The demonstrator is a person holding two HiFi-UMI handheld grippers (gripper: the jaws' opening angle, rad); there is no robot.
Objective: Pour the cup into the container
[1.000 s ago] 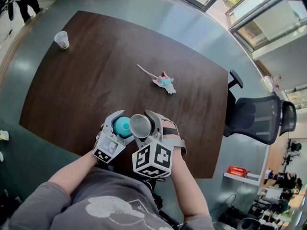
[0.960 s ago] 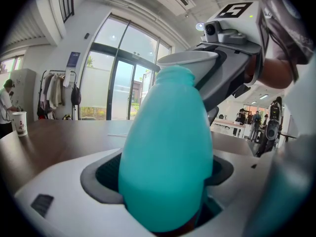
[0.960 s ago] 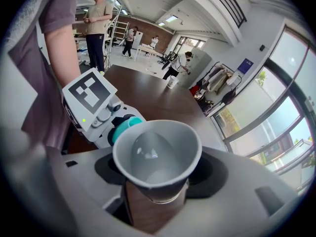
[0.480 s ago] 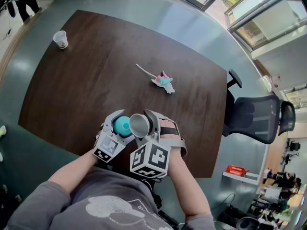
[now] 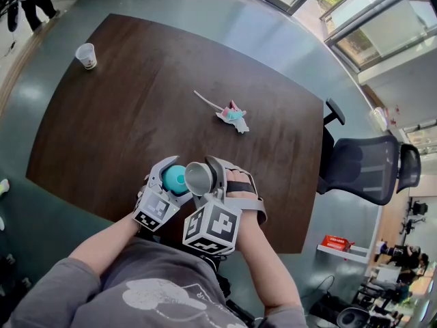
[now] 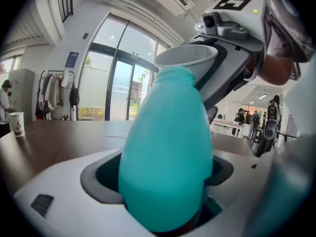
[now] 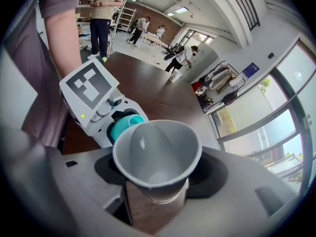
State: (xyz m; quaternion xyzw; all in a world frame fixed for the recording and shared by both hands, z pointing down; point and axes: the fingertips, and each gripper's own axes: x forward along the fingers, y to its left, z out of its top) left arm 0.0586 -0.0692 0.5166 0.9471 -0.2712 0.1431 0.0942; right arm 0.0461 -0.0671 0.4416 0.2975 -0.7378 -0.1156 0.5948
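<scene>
Grey cup (image 7: 157,147): clamped in right gripper (image 7: 158,174), tipped toward left gripper (image 6: 160,179).
Teal container (image 6: 165,127): clamped in left gripper, beside cup.

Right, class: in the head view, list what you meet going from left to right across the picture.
The white paper cup → teal container → grey cup → black office chair.
</scene>
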